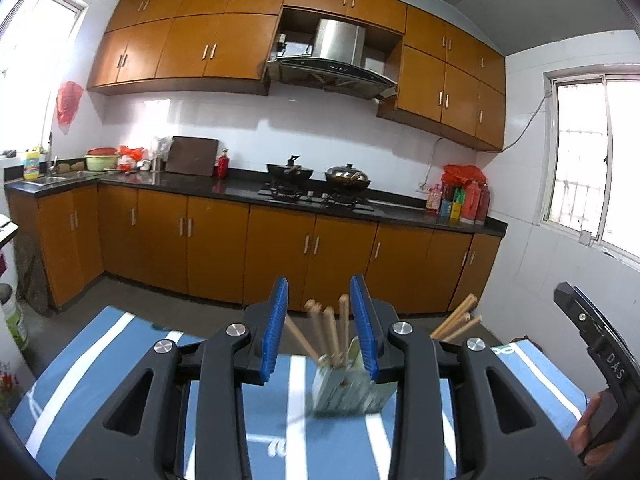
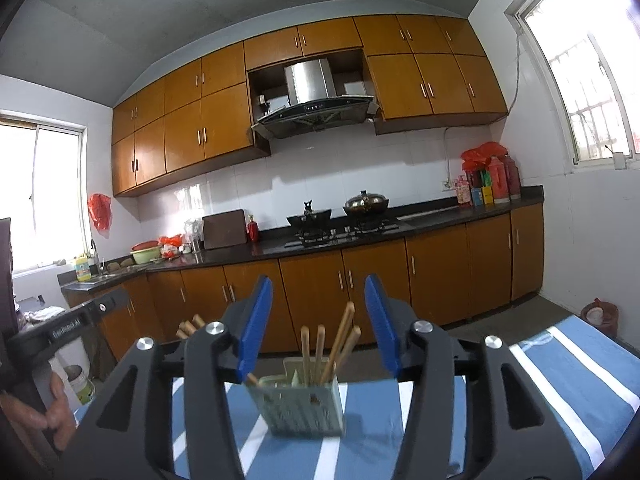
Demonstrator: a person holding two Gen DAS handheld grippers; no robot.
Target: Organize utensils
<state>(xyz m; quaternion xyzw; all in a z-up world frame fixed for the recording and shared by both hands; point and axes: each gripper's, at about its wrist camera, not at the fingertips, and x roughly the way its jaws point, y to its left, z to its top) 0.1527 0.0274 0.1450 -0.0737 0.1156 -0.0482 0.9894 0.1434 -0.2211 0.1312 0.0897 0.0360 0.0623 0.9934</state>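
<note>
Orange-cabinet kitchen behind, two pale green slotted holders [image 2: 298, 404] of upright wooden chopsticks [image 2: 320, 350] stand on the blue-striped table [image 2: 560, 380], each just ahead of half-open, empty blue-padded fingers [image 2: 256, 320].

A blue cloth with white stripes [image 2: 560, 380] covers the table, and on it stands a pale green holder [image 2: 300, 404] with tan wooden chopsticks [image 2: 320, 350]. Both grippers are black with 2 blue pads [image 1: 276, 326] each. Behind, orange-brown cabinets [image 1: 216, 248] carry a black counter [image 1: 240, 190] against white tiles.
</note>
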